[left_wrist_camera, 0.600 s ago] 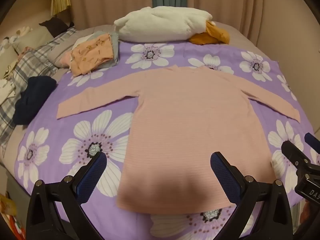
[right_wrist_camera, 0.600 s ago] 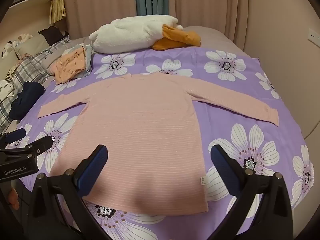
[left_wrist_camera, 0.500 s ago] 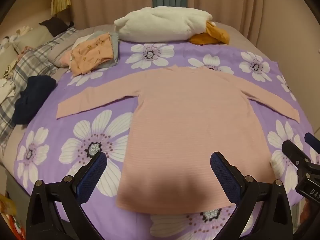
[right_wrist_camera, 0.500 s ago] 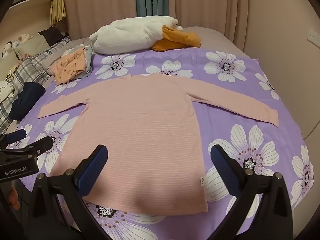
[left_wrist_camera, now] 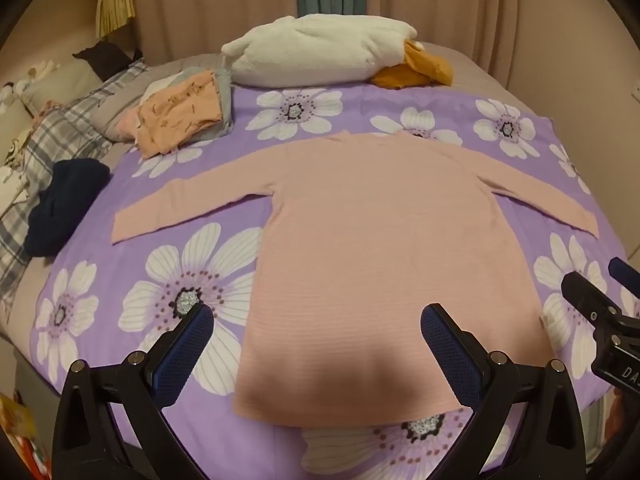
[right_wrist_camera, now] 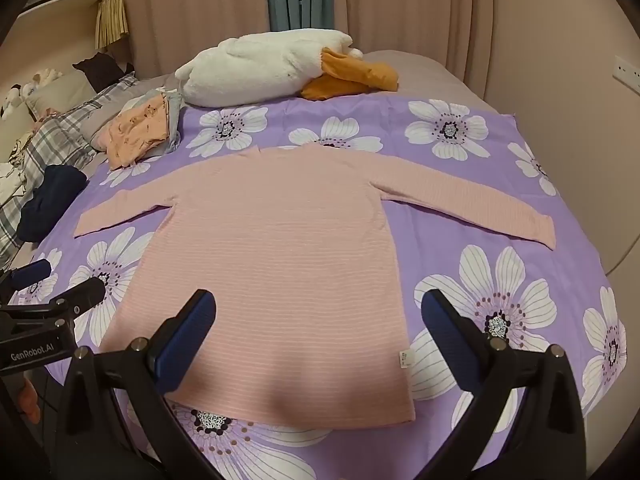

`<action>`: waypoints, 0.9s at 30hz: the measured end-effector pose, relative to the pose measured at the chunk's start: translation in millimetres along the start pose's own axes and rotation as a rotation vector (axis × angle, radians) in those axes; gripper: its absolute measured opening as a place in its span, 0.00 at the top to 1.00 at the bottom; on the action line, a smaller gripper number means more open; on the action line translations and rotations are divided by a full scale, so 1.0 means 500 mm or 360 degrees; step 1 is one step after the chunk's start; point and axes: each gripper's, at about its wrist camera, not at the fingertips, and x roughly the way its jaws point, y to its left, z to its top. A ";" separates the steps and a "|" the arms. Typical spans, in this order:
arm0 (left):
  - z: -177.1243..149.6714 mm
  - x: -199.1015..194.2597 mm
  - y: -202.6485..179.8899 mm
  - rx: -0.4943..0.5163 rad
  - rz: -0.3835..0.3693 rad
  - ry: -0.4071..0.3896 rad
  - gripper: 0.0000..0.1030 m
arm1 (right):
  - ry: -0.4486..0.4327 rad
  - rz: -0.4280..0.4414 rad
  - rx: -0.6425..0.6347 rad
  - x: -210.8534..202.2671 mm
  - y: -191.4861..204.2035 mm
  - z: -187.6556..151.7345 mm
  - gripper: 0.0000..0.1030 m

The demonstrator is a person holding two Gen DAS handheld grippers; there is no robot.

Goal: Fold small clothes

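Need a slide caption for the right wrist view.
Open right gripper above a pink long-sleeved top spread flat on a purple floral bedspread.

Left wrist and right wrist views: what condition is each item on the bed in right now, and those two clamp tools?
pink long-sleeved top: spread flat, sleeves out, unfolded.
orange printed clothes: folded, stacked.
dark navy garment: bunched up.
white plush toy: lying on its side.
purple flowered sheet: spread flat.
left gripper: open, holding nothing.
right gripper: open, holding nothing.

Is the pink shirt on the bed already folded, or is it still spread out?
Spread out. The pink shirt lies flat on the purple flowered sheet, both sleeves stretched sideways, hem straight, no fold visible.
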 end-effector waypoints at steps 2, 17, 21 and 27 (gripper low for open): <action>-0.001 0.000 0.000 0.0001 -0.0005 -0.0001 0.01 | 0.0003 -0.0005 0.0000 0.002 0.001 0.001 0.00; -0.010 0.006 -0.003 0.0024 -0.0029 0.0035 0.01 | 0.0008 -0.0006 0.0015 0.004 -0.009 0.000 0.00; -0.012 0.006 -0.003 0.0023 -0.0035 0.0031 0.01 | 0.0004 -0.0007 0.0015 0.002 -0.012 -0.001 0.00; -0.013 0.006 -0.004 0.0022 -0.0033 0.0033 0.01 | 0.0004 -0.0007 0.0014 0.002 -0.011 -0.001 0.00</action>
